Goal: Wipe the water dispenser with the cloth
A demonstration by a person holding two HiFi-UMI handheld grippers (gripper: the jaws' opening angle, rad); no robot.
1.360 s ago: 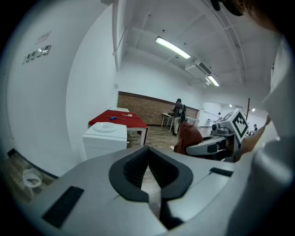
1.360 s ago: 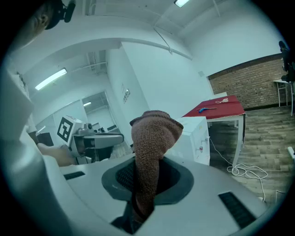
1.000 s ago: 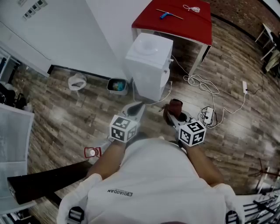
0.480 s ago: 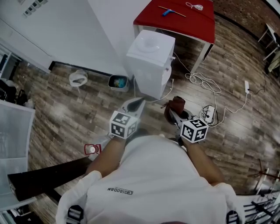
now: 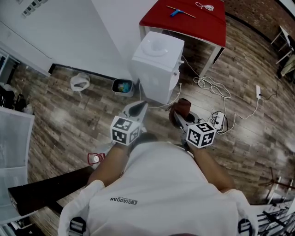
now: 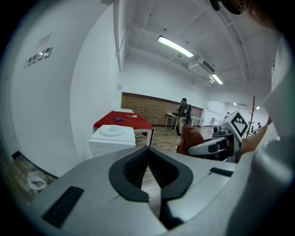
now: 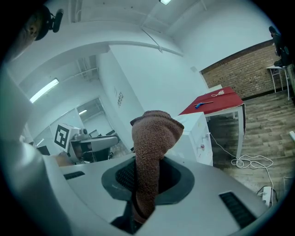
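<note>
Right claw (image 7: 146,179) of mine is clamped on the brown cloth (image 7: 152,138), which stands up out of the jaws in a folded wad. My left claw (image 6: 149,152) has its jaws closed together with nothing between them. Both point toward 12 o'clock at the white water dispenser (image 5: 156,64). It stands on the wood floor (image 5: 69,115) beside the white wall (image 5: 92,41), apart from both claws, and the cloth does not touch it.

Beyond it at 1 o'clock is the red table (image 5: 193,25), with a blue-handled tool (image 5: 174,13) and a coil of white cord (image 5: 203,7) lying on top. My white shirt (image 5: 152,193) has dark print across the back, too small for me to read with certainty.

At 11 o'clock, just beside the dispenser's foot, a small grey bin (image 5: 122,86) holds something blue-green that I cannot identify. Toward 10 o'clock sits a white pail or bag (image 5: 79,83); I cannot tell what is in it. At 2 o'clock a white cable (image 5: 209,87) loops over the floor to a power strip (image 5: 218,120).

Each claw carries a marker cube (image 5: 125,130) with black-and-white squares and no letters. At 8 o'clock a small red-labelled item (image 5: 95,159) lies on the floor, its label unreadable
</note>
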